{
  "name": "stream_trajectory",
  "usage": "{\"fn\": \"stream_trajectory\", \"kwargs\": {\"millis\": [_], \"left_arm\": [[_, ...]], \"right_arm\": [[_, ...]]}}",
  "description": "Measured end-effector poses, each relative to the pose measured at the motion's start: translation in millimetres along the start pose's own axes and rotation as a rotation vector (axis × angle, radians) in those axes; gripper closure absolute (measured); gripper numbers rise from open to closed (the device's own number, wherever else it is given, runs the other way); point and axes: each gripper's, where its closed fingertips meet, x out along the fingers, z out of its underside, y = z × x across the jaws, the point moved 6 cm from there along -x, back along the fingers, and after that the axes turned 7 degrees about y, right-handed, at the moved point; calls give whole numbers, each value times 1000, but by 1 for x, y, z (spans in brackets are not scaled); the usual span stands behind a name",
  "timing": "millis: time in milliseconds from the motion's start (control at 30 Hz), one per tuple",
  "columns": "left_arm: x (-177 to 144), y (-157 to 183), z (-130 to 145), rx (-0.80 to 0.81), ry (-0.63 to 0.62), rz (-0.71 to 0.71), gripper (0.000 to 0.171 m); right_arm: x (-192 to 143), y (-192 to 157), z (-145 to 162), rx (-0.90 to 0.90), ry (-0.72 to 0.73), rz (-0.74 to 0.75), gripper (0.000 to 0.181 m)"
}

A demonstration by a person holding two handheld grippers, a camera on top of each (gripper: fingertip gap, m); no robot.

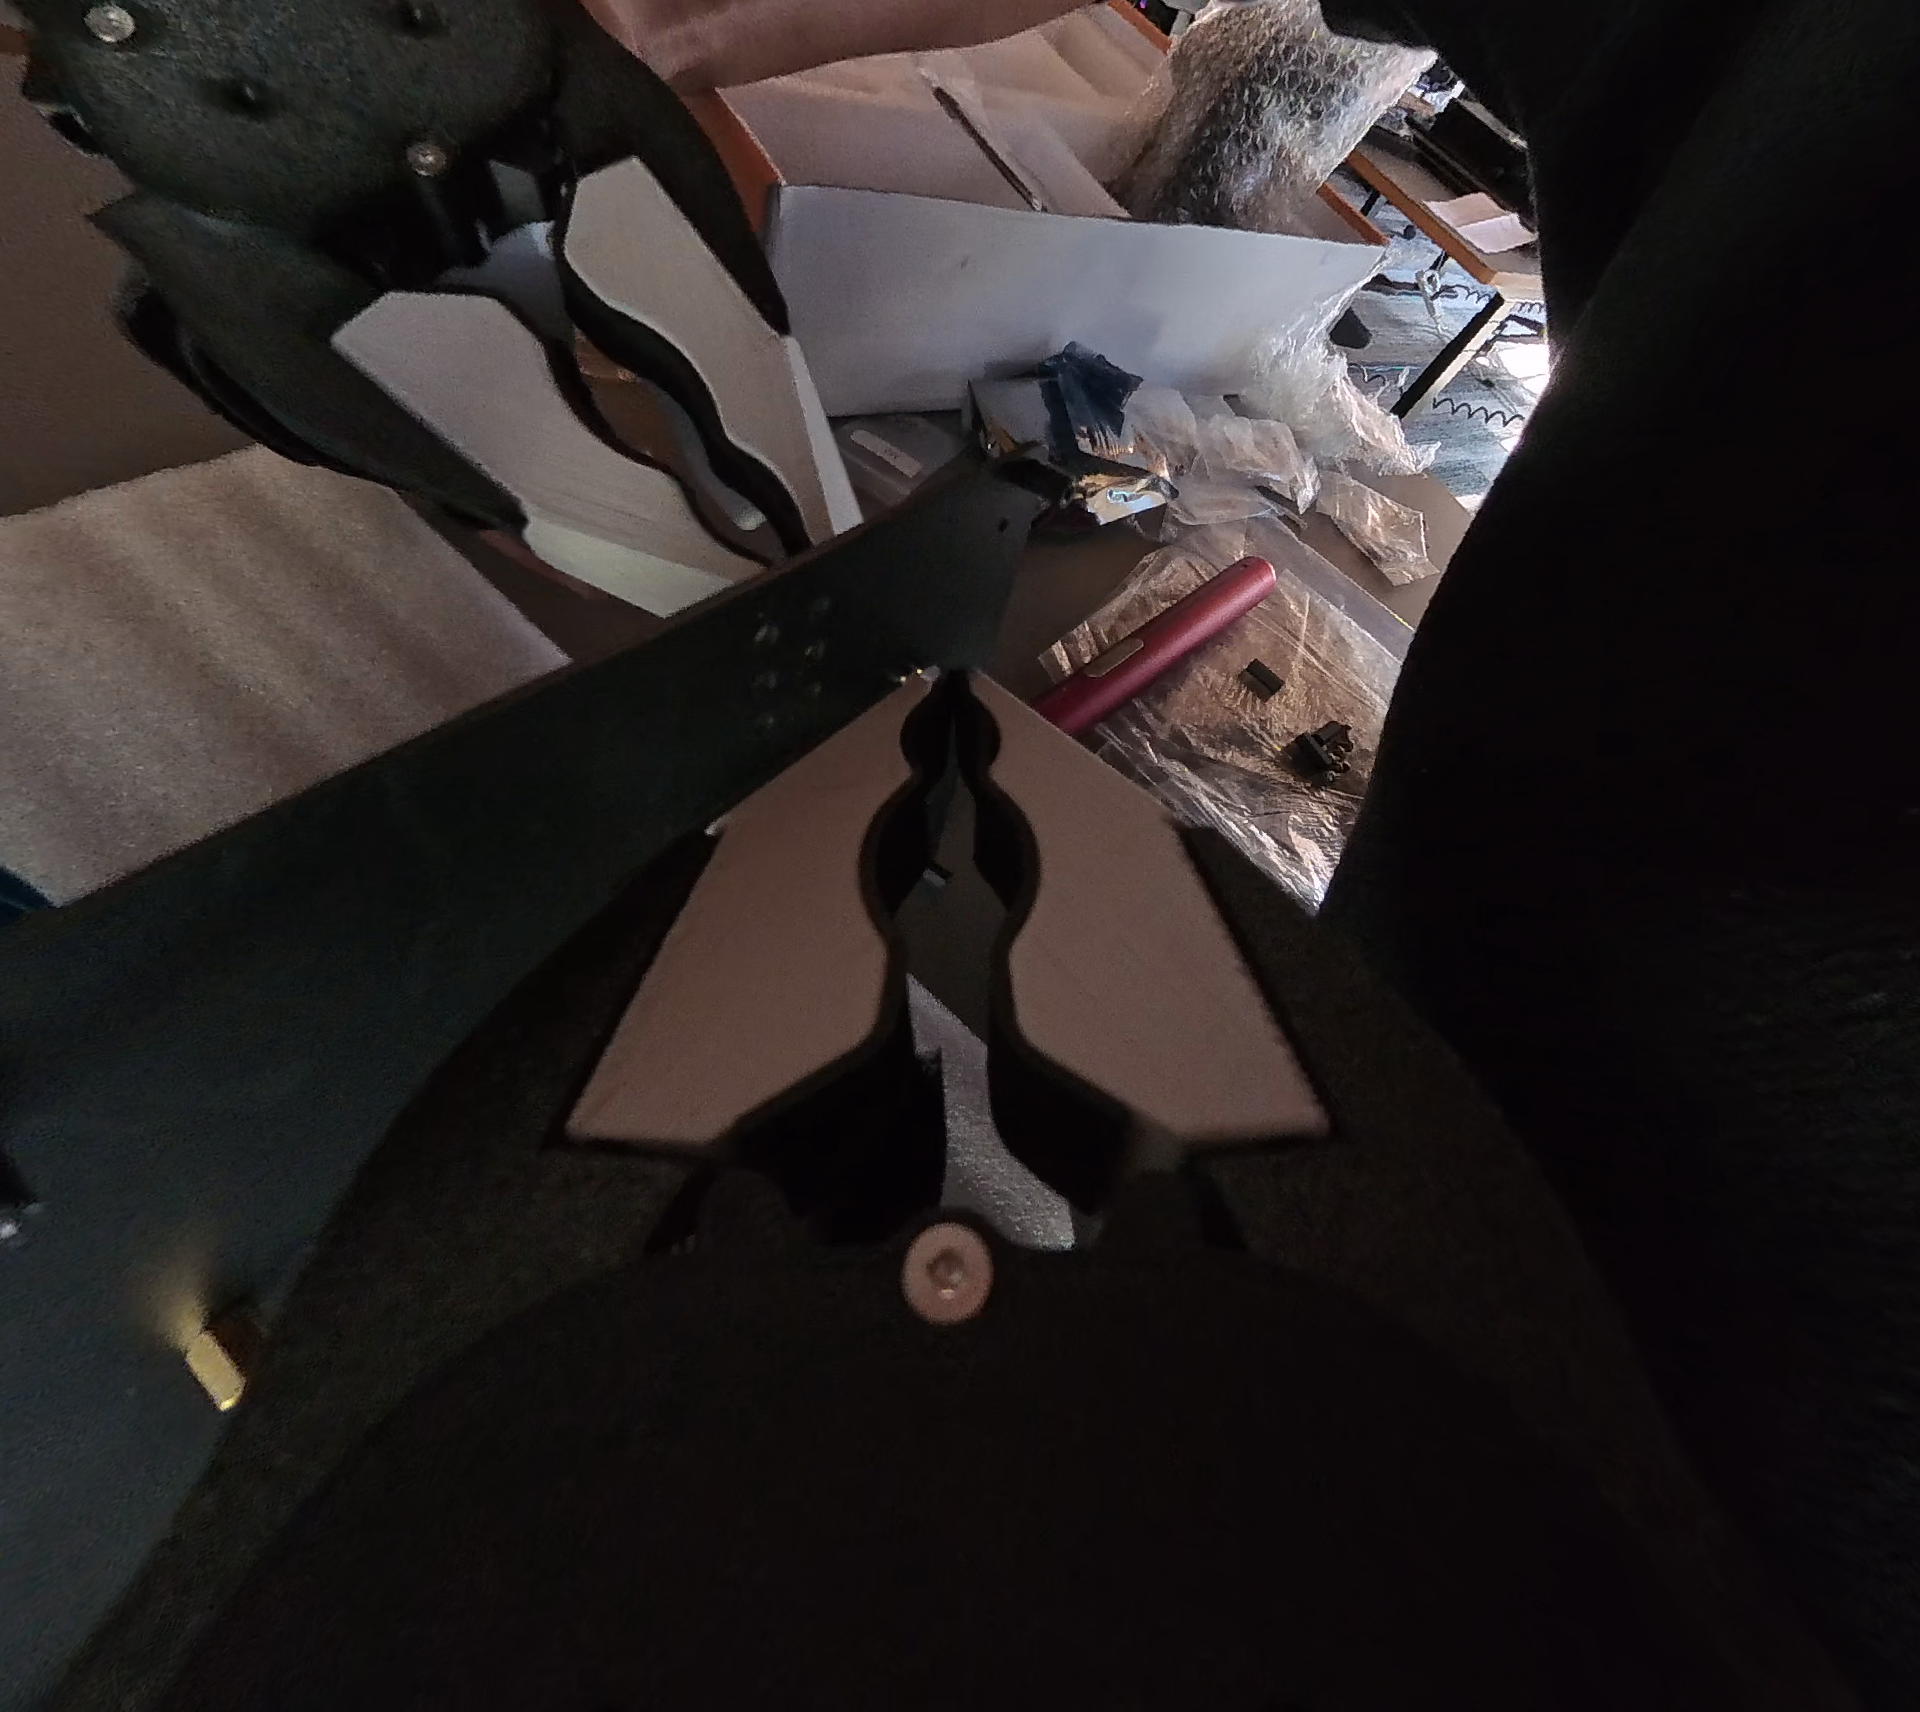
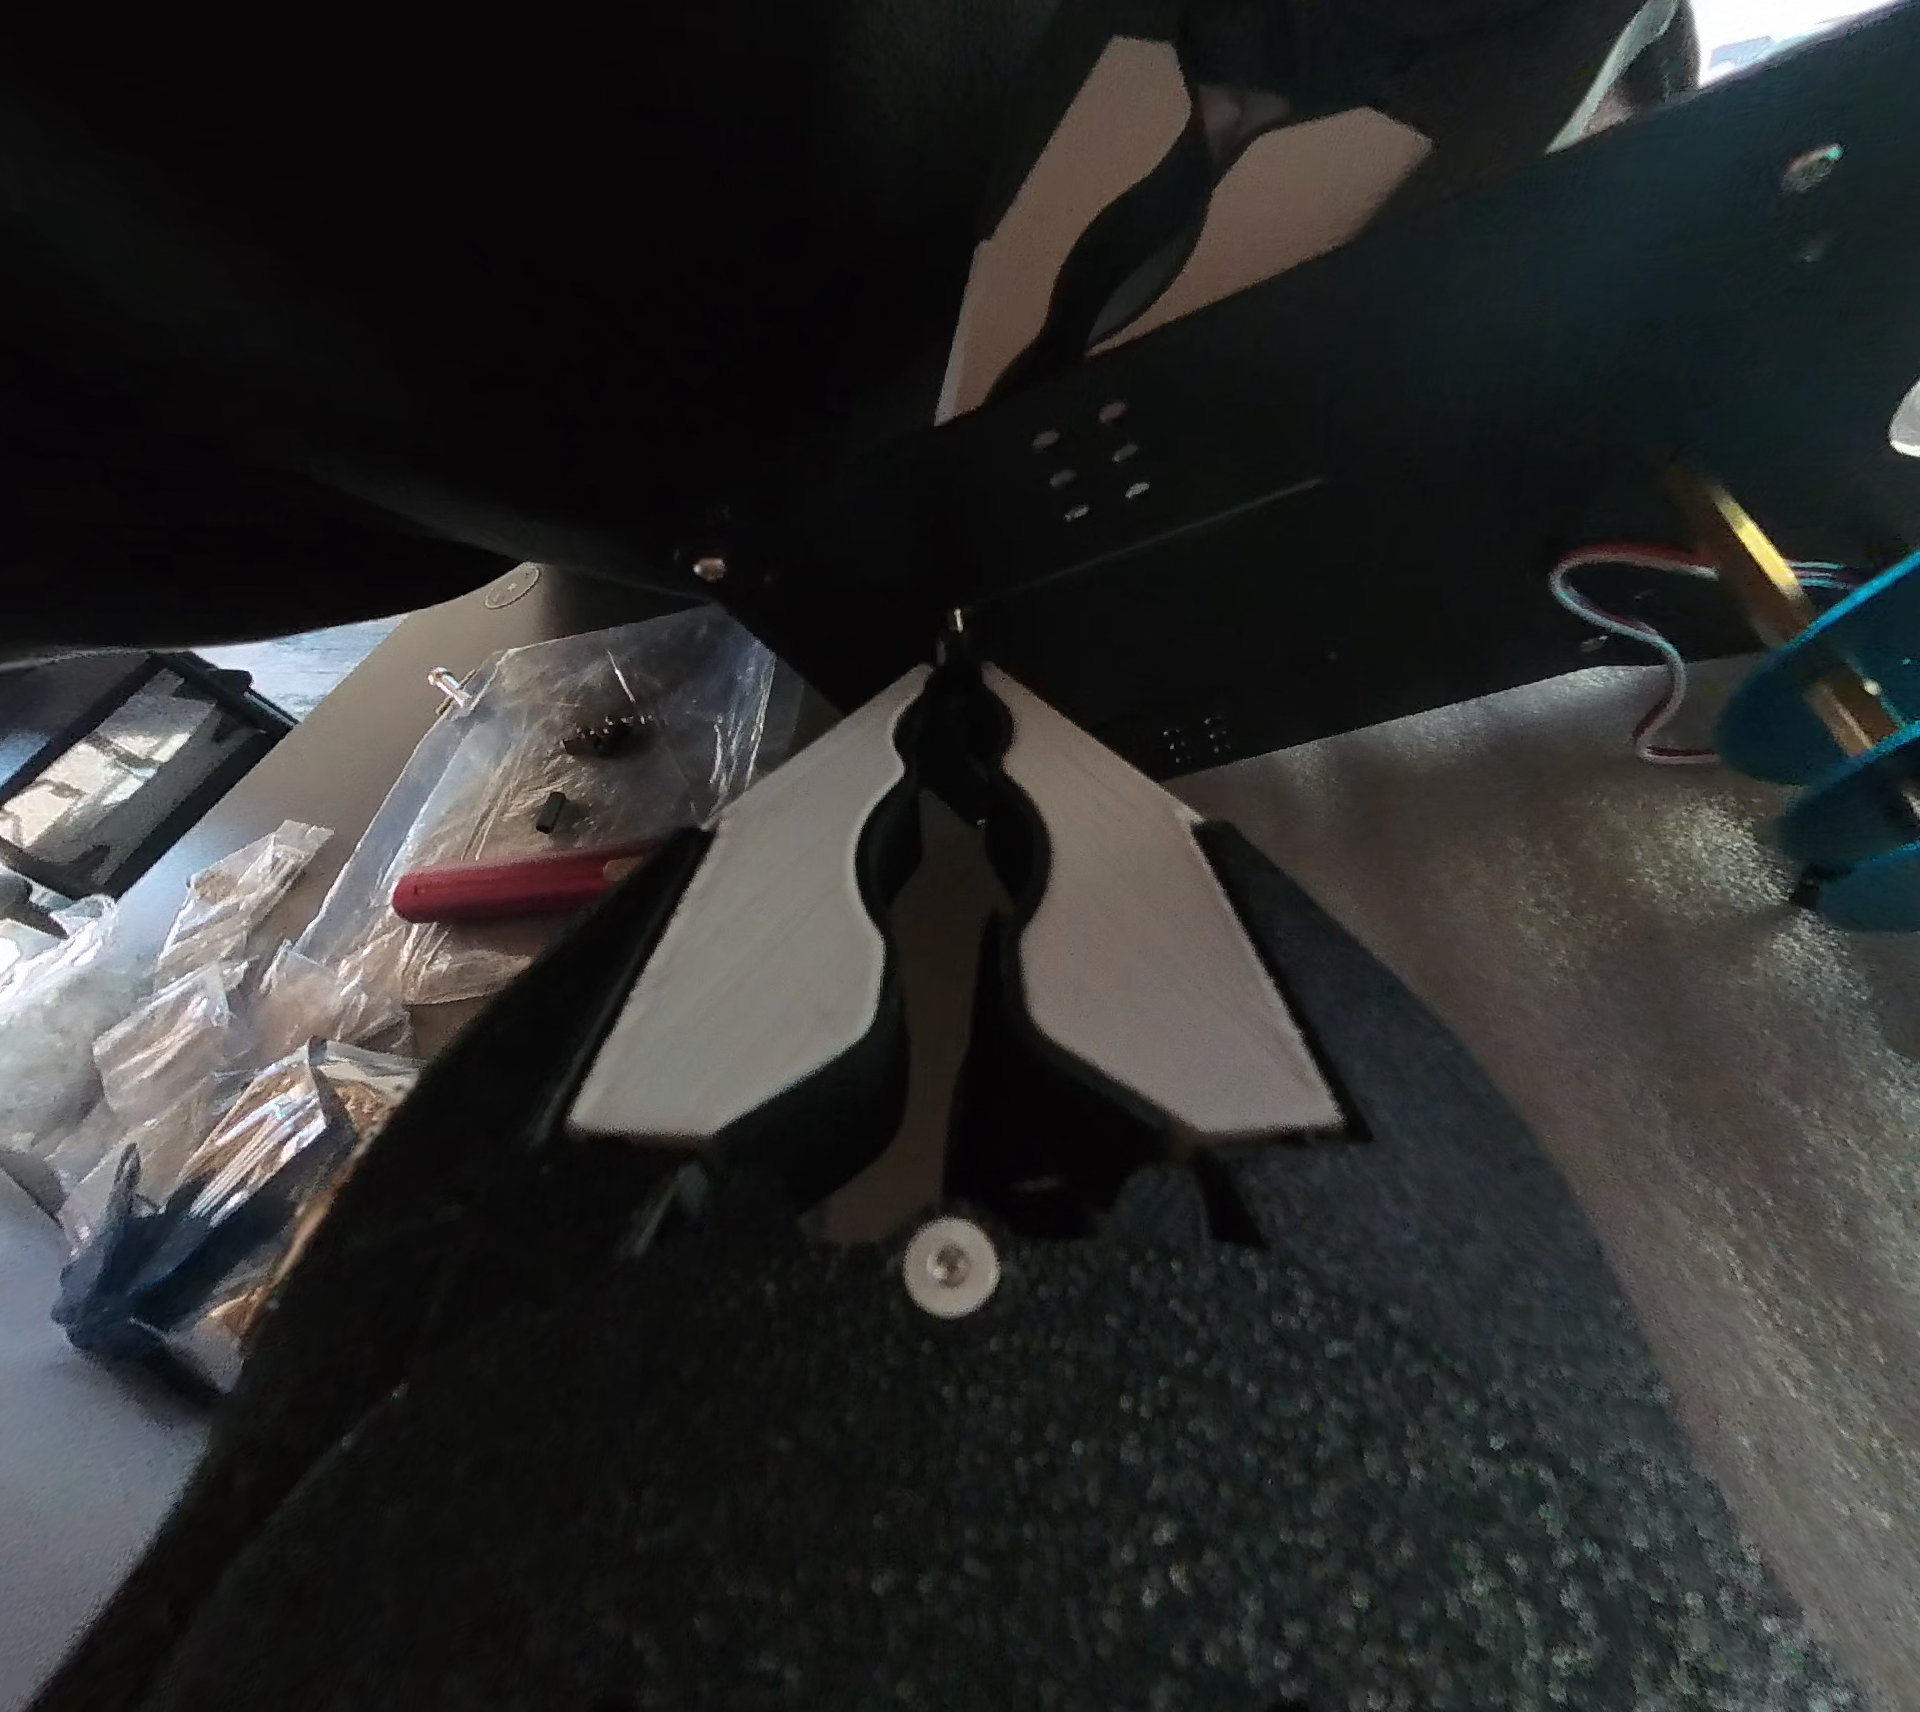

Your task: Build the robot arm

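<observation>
**Op A:** I'm looking down the left gripper (image 1: 951,706) now. Its white fingers are closing together at the tips, pinching the near edge of the black perforated plate (image 1: 623,779), which is crossing the frame from lower left to centre.

**Op B:** Same on mine. The right gripper (image 2: 956,675) is meeting at the tips, clamping the plate's opposite edge at frame centre. The plate is hanging between us, above the white foam sheet (image 2: 1558,935).

**Op A:** Both holds are sitting right at the tips, so I'd judge even pressure and matched hands matter. If one side twists, the plate will probably pivot.

**Op B:** Agreed. What's sitting in the containers?

**Op A:** At upper centre, an open white cardboard box (image 1: 1039,291) is holding a bubble-wrap bundle (image 1: 1268,93) at its right end. To the right of centre, clear plastic bags (image 1: 1247,779) are carrying small black parts. A maroon pen-shaped tool (image 1: 1153,644) is lying at one bag. I can't tell whether it's on it or inside it.

**Op B:** At my left edge I'm seeing more small zip bags (image 2: 229,987) heaped together, but their contents are too blurred to name. At my right edge, blue round plates (image 2: 1829,727) are stacking on brass standoffs (image 2: 1745,561), with coloured wires (image 2: 1621,571) trailing beside them.
</observation>
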Motion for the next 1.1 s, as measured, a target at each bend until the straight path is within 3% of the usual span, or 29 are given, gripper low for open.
{"fn": "stream_trajectory", "kwargs": {"millis": [33,200,400,567,633,733,1033,1100], "left_arm": [[0,0,0,-1,0,1,171],[0,-1,0,-34,12,9,171],[1,0,1,-26,13,4,171],[1,0,1,-23,10,4,171],[1,0,1,-15,6,2,171],[1,1,1,-8,7,-3,171],[1,1,2,-2,23,-12,171],[1,1,2,1,25,-18,171]], "right_arm": [[0,0,0,-13,-6,2,179],[-3,0,-2,-98,-84,71,179],[-32,25,14,-13,-316,282,180],[-46,46,37,-48,-561,455,179],[-45,48,36,14,-493,450,178],[-47,45,38,39,-470,431,154],[-39,48,43,-122,-477,471,160],[-40,47,43,-130,-476,472,170]]}}
